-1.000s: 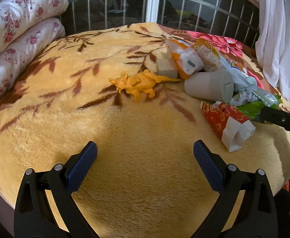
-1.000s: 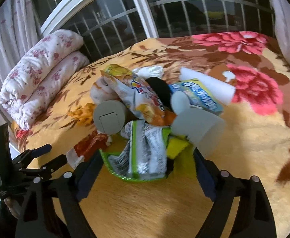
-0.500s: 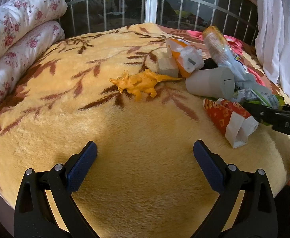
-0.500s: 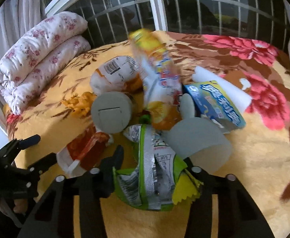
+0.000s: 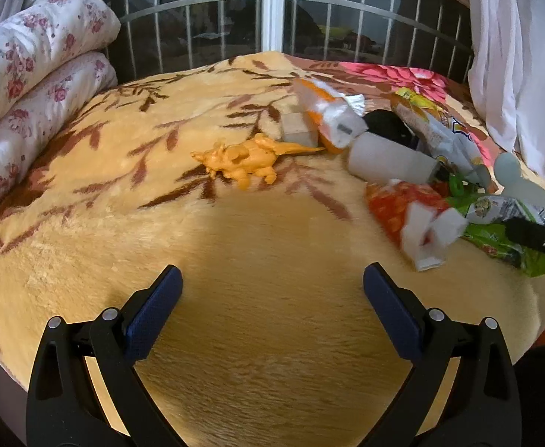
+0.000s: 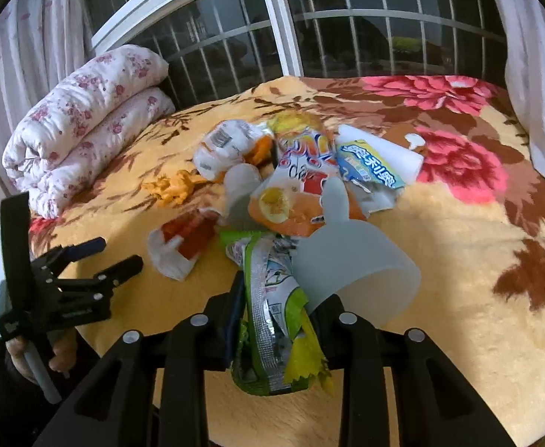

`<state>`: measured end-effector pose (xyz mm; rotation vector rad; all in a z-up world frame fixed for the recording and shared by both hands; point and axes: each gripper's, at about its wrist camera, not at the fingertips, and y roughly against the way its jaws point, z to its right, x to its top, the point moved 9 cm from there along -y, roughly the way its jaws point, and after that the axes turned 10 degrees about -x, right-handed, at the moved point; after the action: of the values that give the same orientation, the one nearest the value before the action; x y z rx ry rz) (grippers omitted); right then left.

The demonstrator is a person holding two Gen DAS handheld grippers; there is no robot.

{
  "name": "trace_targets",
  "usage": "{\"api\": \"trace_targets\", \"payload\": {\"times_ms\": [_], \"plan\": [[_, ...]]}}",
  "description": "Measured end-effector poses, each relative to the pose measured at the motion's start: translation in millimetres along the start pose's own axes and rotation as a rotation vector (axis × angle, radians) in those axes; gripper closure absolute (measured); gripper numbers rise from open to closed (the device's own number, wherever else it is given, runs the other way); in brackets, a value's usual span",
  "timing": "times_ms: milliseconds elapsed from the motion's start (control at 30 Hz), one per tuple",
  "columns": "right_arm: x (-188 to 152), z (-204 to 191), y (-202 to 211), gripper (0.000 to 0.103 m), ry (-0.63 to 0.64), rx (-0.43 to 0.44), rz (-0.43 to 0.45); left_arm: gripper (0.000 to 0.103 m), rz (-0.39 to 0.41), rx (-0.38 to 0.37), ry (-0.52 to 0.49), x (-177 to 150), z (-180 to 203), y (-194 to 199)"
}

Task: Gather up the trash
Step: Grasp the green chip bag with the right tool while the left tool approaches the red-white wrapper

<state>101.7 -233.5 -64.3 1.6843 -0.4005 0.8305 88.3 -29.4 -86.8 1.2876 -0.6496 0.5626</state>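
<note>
Right tool (image 6: 272, 309) clamped on green wrapper (image 6: 272, 320), jaws just drawn together onto it, foil bunched between the pads. Wrapper at the near edge of the bed (image 6: 459, 260), long axis running straight away from the tool toward the trash pile, far end tucked under the translucent cup (image 6: 358, 272) that leans on the right jaw. Seen from the left wrist, same wrapper (image 5: 503, 238) low at far right, a dark finger of the right tool across it.

Left tool (image 5: 272, 305) wide apart, nothing between the pads, hovering over bare blanket well left of the pile; from the right wrist visible as left tool (image 6: 116, 257) beside the red packet (image 6: 186, 238), held by a hand (image 6: 60, 357).

Judged: lift of the wrapper next, pull back along its own length so the cup slides off rather than tips. Red packet nearest to the left tool, lying to its right and a little ahead, open white end toward that tool.

Rest of pile: orange packet (image 6: 298, 190), blue packet (image 6: 369, 167), white roll (image 5: 391, 160), white-and-orange pouch (image 5: 332, 115). Orange toy dinosaur (image 5: 242, 160) and small block (image 5: 296, 132) just left of the pile, probably not trash.

Hard to make out: how much wrapper lies under the cup, what the black object (image 5: 388, 126) behind the roll is, any bin or bag for the trash (none in view).
</note>
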Motion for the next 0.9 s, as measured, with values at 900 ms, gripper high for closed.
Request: {"api": "trace_targets", "payload": {"times_ms": [900], "plan": [[-43,14,31,0.063,-0.038,-0.133,0.09,0.008,0.008,0.005,-0.038,-1,12,-6]]}}
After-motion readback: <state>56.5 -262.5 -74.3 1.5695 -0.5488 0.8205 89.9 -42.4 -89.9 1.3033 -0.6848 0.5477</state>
